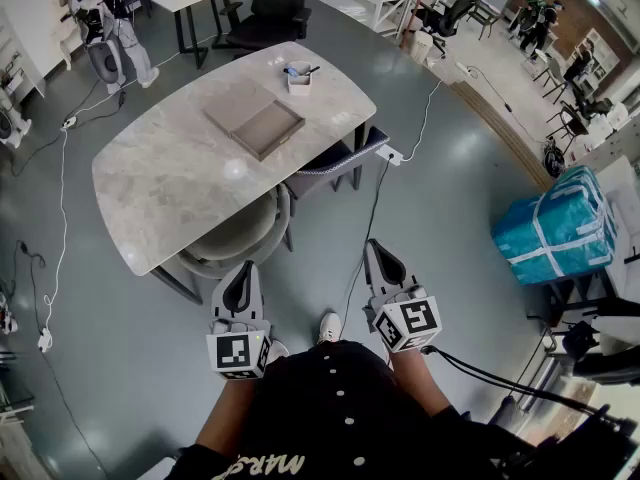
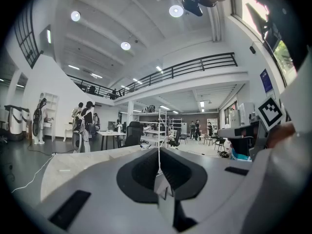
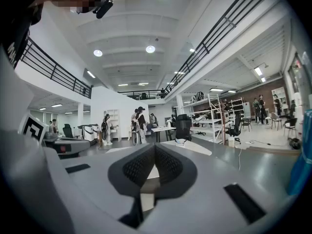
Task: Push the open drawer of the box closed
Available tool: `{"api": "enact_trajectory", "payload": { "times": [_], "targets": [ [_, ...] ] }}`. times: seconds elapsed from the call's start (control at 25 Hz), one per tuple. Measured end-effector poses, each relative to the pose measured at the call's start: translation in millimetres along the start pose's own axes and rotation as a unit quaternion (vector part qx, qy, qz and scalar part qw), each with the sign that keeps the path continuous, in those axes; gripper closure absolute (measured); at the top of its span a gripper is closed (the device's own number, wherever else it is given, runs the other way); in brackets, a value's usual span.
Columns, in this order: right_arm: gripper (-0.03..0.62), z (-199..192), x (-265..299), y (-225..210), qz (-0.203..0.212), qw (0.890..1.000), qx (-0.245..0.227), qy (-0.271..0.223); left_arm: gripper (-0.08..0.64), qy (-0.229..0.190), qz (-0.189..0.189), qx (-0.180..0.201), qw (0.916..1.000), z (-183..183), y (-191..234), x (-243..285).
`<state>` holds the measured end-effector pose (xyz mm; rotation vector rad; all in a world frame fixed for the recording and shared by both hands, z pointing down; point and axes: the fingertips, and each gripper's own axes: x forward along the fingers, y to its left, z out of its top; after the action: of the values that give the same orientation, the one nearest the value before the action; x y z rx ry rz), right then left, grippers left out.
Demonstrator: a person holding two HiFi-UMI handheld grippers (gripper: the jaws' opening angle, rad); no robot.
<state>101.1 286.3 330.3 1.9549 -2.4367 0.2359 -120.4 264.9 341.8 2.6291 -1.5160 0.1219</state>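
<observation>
A flat brown box (image 1: pixel 240 103) lies on the marble table (image 1: pixel 170 183), with its drawer (image 1: pixel 270 128) pulled out toward the table's right edge. I stand well back from the table, on the grey floor. My left gripper (image 1: pixel 240 276) is held low in front of the person's body, jaws shut and empty, and its jaws meet at the left gripper (image 2: pixel 159 155) in its own view. My right gripper (image 1: pixel 379 260) is beside it, also shut and empty. In the right gripper view the right gripper (image 3: pixel 153 156) points toward the table's end. Neither gripper is near the box.
A small white cup of pens (image 1: pixel 298 76) stands on the table beyond the box. A round chair (image 1: pixel 235 236) and a dark chair (image 1: pixel 335 160) are tucked at the near side. A power strip (image 1: pixel 390 154) and cables lie on the floor. A blue wrapped bundle (image 1: pixel 558 228) stands at right.
</observation>
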Motion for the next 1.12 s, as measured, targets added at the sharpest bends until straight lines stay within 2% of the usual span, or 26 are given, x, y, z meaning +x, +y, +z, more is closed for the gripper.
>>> {"api": "enact_trajectory", "payload": {
  "times": [0.48,0.72,1.12],
  "targets": [
    [0.595,-1,5,-10,0.004,1.0,0.003,0.006,0.541,0.003,0.0,0.0,1.0,0,-7,10],
    [0.595,1,9,-23,0.0,1.0,0.022,-0.01,0.541,0.005,0.006,0.003,1.0,0,-11,20],
    [0.595,-5,24,-61,0.031,0.999,0.023,0.003,0.541,0.004,0.033,0.007,0.9994,0,-33,49]
  ]
}}
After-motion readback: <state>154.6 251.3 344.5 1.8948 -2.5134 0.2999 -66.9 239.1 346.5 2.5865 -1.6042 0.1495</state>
